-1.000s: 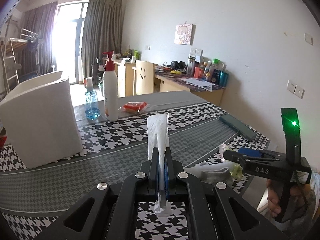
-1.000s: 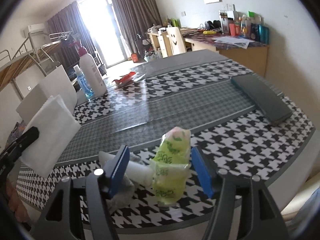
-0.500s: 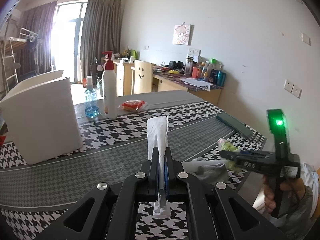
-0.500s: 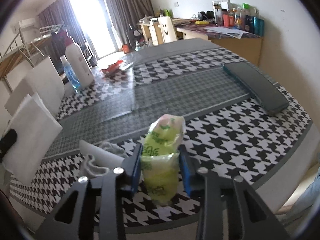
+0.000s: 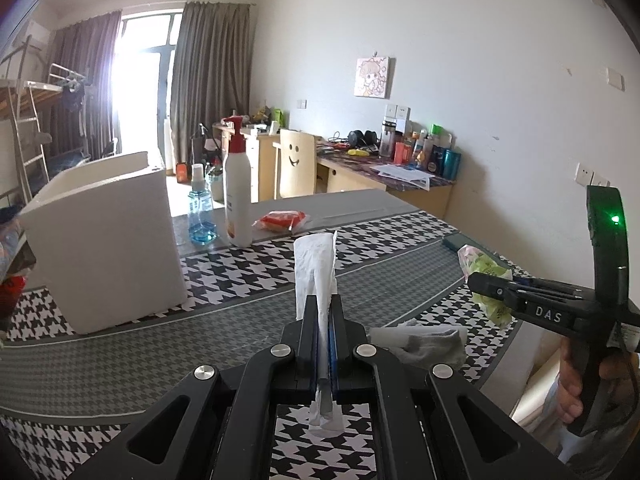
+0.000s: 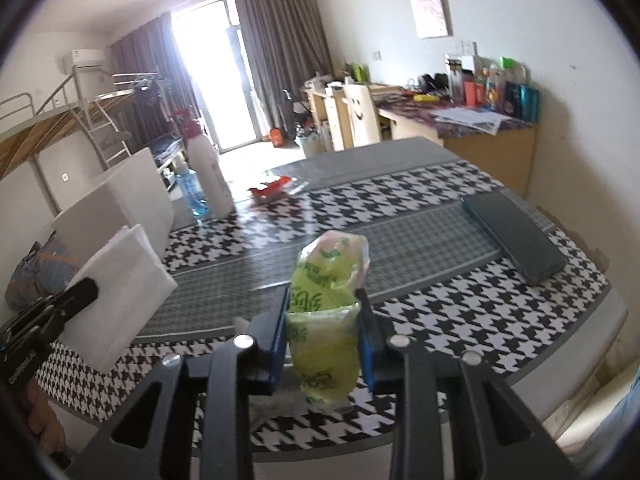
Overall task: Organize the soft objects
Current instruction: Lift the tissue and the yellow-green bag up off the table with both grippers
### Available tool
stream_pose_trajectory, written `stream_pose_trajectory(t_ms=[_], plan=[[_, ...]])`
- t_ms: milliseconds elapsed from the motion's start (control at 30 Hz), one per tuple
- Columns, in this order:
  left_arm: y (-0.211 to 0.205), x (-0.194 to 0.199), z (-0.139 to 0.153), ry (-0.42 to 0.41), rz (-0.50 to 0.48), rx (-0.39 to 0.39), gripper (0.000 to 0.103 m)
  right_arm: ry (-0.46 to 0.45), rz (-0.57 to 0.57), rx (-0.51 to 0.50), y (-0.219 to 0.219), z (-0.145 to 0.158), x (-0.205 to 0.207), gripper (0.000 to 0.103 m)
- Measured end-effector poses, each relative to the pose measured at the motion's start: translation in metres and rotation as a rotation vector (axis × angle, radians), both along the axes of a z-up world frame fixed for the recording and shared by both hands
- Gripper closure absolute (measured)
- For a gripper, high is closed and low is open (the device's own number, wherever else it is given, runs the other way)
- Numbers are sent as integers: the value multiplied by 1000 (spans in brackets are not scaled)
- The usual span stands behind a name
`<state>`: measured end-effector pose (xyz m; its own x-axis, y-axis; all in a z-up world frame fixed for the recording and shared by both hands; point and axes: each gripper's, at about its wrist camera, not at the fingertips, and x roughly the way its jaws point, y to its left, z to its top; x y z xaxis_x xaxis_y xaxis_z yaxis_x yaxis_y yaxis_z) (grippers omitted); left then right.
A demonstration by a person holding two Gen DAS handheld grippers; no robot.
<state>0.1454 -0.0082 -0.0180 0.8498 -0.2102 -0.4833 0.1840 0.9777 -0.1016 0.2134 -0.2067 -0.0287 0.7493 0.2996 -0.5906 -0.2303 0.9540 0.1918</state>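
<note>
My left gripper (image 5: 323,312) is shut on a folded white tissue (image 5: 315,272) and holds it upright above the houndstooth table (image 5: 240,272). The tissue also shows in the right wrist view (image 6: 120,296). My right gripper (image 6: 323,320) is shut on a green tissue pack (image 6: 326,312) and holds it off the table. The pack also shows in the left wrist view (image 5: 482,276). A grey sock (image 5: 424,344) lies on the table near the front edge, below the right gripper.
A white open box (image 5: 104,240) stands at the table's left. A white pump bottle (image 5: 238,196), a blue spray bottle (image 5: 200,212) and a red packet (image 5: 280,220) stand at the back. A dark flat case (image 6: 516,236) lies at the right.
My right gripper has shut on the green pack and lifted it off the table. The left gripper keeps holding the tissue, nearly still.
</note>
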Motion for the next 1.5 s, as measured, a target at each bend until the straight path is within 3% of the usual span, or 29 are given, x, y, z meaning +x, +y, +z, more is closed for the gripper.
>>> stream_pose_trajectory(t_ms=[900, 1500], plan=[[18, -13, 22, -47, 28, 32, 99, -132, 161, 20, 55, 34, -30, 69], [25, 7, 47, -81, 74, 52, 99, -184, 223, 39, 65, 51, -14, 69]])
